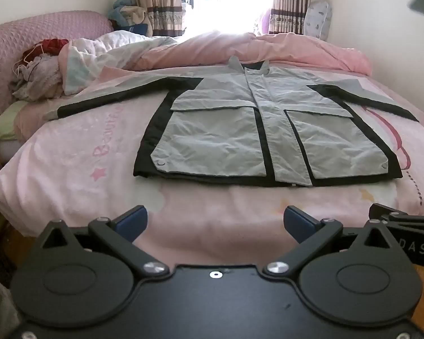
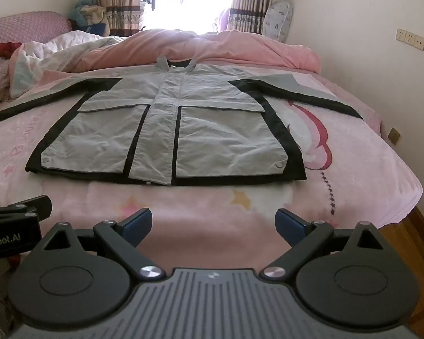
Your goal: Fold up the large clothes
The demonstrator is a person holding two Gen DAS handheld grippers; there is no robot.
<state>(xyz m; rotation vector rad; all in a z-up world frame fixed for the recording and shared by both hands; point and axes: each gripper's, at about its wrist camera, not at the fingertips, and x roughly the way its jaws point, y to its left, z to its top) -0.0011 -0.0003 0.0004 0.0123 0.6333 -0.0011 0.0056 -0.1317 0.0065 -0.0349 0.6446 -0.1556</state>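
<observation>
A pale grey jacket with black trim (image 1: 240,130) (image 2: 166,130) lies flat and face up on the pink bed sheet (image 1: 99,152) (image 2: 353,169), both sleeves spread out sideways and the collar toward the window. My left gripper (image 1: 215,221) hovers open over the near edge of the bed, short of the jacket's hem, with nothing between its blue pads. My right gripper (image 2: 213,223) is likewise open and empty, just in front of the hem. Each gripper's side shows at the edge of the other's view.
A rumpled pink duvet (image 1: 240,48) (image 2: 212,48) lies across the far side of the bed. A heap of clothes (image 1: 39,70) sits at the far left by a purple headboard (image 1: 28,31). A wall (image 2: 367,42) bounds the right side, and wooden floor (image 2: 410,248) shows there.
</observation>
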